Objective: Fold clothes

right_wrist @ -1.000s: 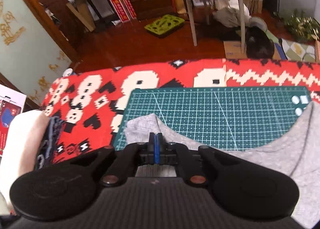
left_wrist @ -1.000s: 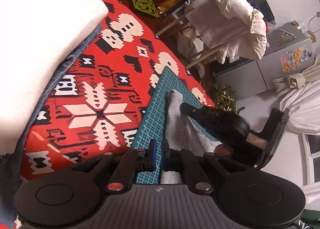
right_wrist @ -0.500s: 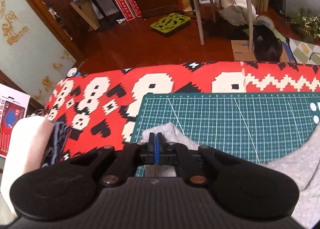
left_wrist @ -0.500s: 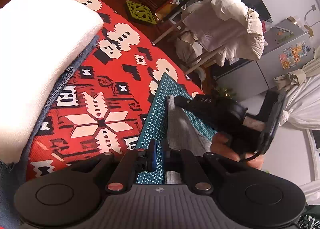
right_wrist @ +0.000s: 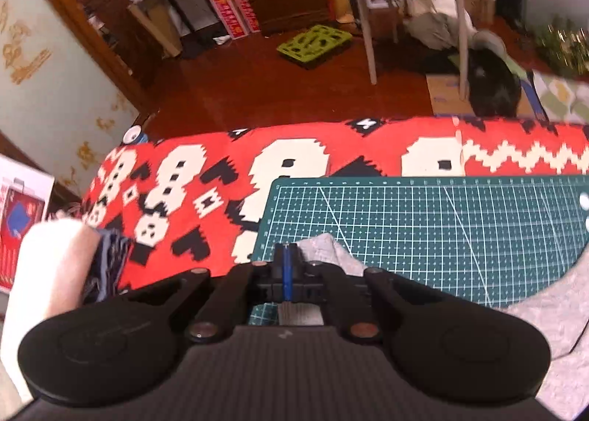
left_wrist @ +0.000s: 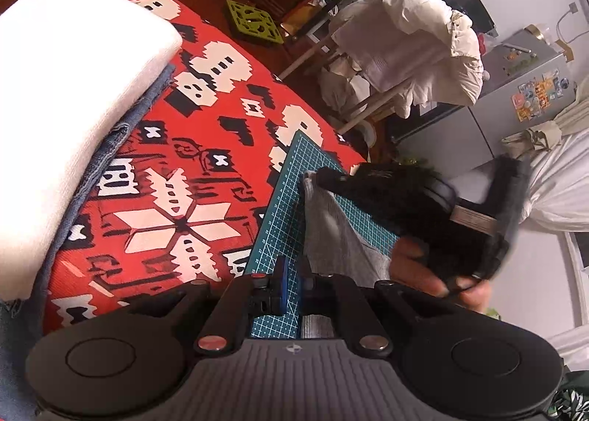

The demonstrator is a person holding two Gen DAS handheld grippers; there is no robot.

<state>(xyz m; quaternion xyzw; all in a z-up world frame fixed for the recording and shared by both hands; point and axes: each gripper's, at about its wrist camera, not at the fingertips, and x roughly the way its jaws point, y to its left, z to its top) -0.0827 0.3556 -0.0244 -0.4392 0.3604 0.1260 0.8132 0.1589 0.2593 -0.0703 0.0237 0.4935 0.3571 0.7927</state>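
A grey garment point(left_wrist: 331, 237) lies on the green cutting mat point(left_wrist: 291, 178). My left gripper point(left_wrist: 292, 284) has a small gap between its blue pads, with the mat showing in it and the garment's hem against the right pad. My right gripper point(right_wrist: 286, 273) is shut on a corner of the grey garment point(right_wrist: 324, 251) and holds it over the mat point(right_wrist: 423, 222). The right gripper also shows in the left wrist view point(left_wrist: 324, 179), pinching the garment's far corner. More of the grey cloth point(right_wrist: 552, 318) lies at the right.
A red patterned cloth point(left_wrist: 176, 178) covers the table. A stack of folded clothes, white point(left_wrist: 66, 108) on blue denim point(left_wrist: 121, 133), sits at the left. Beyond the table edge are a wooden floor point(right_wrist: 257, 89), a chair with clothes point(left_wrist: 405, 41) and a green tray point(right_wrist: 313, 41).
My right gripper has carried the garment's corner leftward toward the mat's left edge. In the left wrist view the stack and table have shifted as the left gripper moved.
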